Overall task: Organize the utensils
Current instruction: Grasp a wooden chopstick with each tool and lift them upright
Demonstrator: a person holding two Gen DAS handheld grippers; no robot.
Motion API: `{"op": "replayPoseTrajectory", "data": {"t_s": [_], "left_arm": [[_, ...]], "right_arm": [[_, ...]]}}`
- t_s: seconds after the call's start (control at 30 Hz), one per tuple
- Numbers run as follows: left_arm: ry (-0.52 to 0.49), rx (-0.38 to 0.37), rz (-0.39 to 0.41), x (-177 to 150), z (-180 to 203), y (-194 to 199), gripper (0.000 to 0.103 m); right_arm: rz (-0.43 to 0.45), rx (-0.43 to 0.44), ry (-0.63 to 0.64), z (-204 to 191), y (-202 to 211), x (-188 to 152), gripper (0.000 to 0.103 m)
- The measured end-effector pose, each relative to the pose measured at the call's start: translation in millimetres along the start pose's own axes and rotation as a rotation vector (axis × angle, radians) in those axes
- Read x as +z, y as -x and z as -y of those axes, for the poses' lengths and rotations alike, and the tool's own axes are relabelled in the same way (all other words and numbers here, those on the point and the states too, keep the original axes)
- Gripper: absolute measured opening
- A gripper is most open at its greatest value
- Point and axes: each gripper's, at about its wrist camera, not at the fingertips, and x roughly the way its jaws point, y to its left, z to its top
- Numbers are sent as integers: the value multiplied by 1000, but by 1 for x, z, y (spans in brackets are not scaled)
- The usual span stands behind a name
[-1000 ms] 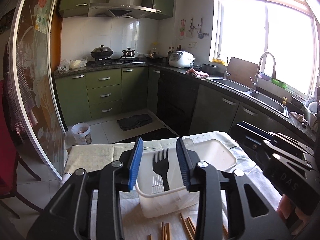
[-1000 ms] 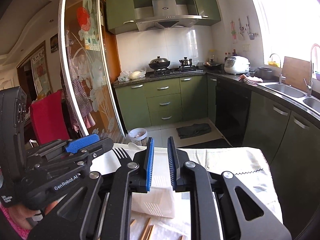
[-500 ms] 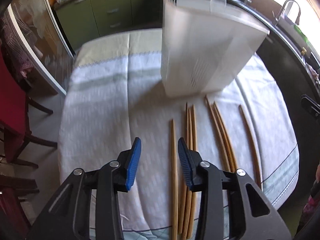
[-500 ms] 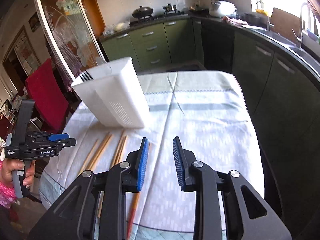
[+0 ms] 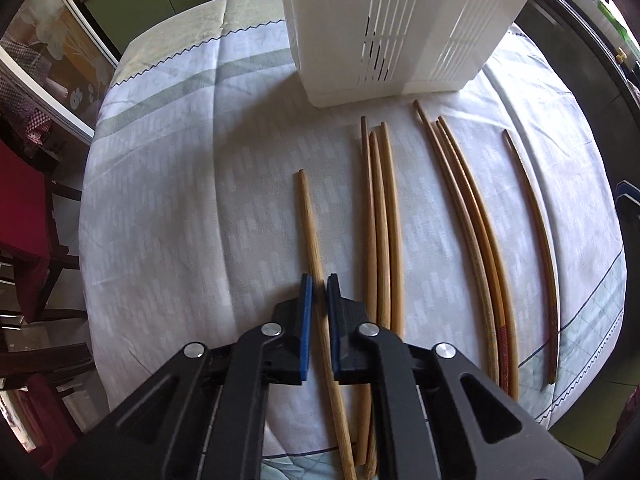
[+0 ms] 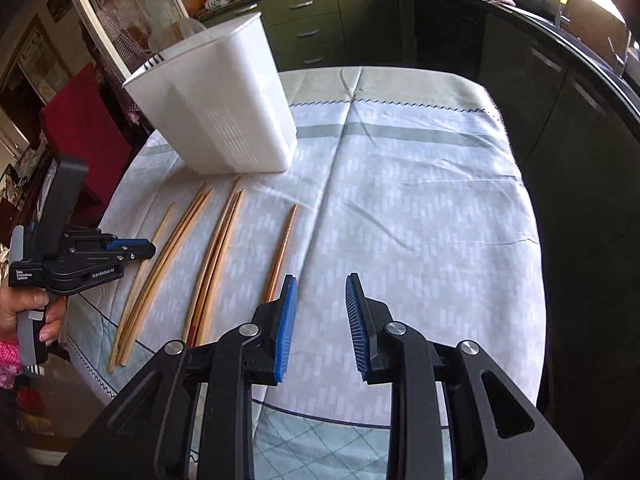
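Observation:
Several wooden chopsticks lie side by side on the clothed table. My left gripper (image 5: 319, 285) is down on the leftmost chopstick (image 5: 310, 216), its blue pads closed against the stick; it also shows in the right wrist view (image 6: 150, 249). A group of three chopsticks (image 5: 380, 208) lies just to its right, another group (image 5: 464, 200) further right, and a single dark chopstick (image 5: 534, 216) at the far right. A white slotted utensil holder (image 5: 400, 28) stands behind them. My right gripper (image 6: 320, 300) is open and empty above the cloth, right of the dark chopstick (image 6: 282, 252).
The table (image 6: 420, 184) carries a pale patterned cloth. A red chair (image 6: 84, 128) stands at the left. Green kitchen cabinets (image 6: 312, 12) and a dark counter (image 6: 560, 60) run behind and to the right. The holder (image 6: 224, 116) shows black fork tines at its rim.
Both grippers have dropped towards the table. My left gripper has closed on the leftmost chopstick. My right gripper has opened wider.

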Motion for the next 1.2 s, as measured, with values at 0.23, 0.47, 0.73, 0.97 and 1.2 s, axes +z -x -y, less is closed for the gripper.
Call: {"op": "replayPoseTrajectory", "data": {"t_s": [0.23,0.47,0.73,0.97,1.2], "left_arm": [[2,0,-2,-6,-8,4,7],[-15,10,3,-5,-12,4,7],[-19,63,-39,2,-5,5,28],[-32,27,-69,-1,-3,2,7],[-26,34,-74,-4,4,-1,6]], "right_arm": [[-194,48,5,-23,-61,18,26],[-269,-31,40,-43,-84,28,26],[-287,-140,73,-64,-91,31,11],[-281,-159,95,-77,-95,32,8],[-273,-124,69,-72,-99,36,7]]}}
